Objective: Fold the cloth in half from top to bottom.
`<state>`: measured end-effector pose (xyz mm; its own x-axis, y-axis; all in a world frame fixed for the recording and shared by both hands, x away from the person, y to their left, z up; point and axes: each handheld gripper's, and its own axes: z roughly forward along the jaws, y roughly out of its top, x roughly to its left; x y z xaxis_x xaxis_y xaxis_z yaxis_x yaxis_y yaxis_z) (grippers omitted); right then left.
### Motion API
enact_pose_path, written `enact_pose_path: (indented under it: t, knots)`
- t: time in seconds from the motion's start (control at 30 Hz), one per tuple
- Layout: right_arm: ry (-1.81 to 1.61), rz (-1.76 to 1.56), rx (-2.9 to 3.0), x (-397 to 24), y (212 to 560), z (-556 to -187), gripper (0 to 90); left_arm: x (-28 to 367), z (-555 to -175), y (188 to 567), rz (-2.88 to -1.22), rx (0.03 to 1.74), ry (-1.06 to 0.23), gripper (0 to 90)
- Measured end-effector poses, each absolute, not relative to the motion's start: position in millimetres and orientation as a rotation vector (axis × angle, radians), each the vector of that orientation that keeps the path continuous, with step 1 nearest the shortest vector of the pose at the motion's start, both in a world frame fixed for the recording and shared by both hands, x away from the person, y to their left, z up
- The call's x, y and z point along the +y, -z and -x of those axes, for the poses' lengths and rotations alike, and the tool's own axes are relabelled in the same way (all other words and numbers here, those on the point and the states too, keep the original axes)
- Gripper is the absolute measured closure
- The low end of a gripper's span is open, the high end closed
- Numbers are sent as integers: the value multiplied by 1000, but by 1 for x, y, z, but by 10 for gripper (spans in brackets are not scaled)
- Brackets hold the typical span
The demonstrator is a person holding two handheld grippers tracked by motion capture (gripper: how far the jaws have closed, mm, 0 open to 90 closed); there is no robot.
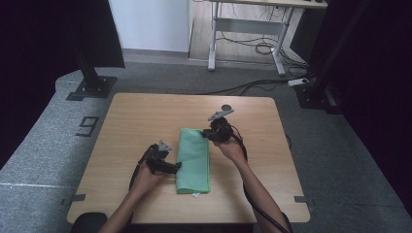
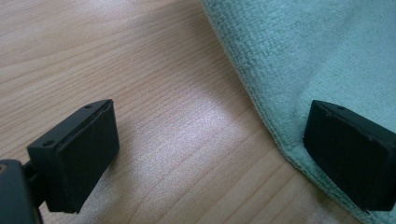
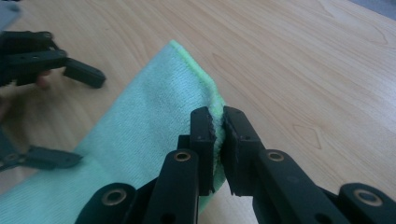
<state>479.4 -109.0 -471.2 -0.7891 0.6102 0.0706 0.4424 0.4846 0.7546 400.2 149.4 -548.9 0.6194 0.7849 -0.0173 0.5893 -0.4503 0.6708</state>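
One green cloth [image 1: 193, 160] and two grippers on the table [image 1: 136, 116].
I see the cloth's long axis running from near edge to far edge, mid-table; my right gripper [image 3: 218, 133] pinches its far right corner, my left gripper [image 2: 205, 154] gapes wide at its left edge.

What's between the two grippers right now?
The folded green cloth lies between them on the table. In the high view, the left gripper is open at its left edge; the right gripper pinches its far right corner.

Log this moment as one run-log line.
right gripper: shut on green cloth far corner | left gripper: open, straddling cloth's left edge | cloth: folded, flat on wooden table
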Motion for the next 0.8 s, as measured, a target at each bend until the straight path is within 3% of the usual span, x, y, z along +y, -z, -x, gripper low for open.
enact_pose_path:
  t: [0.8]
  knots:
    - [-1289, -756, 2582, -126, 456, -408, 819, 149, -400, 549, -2193, 1079, -395, 34]
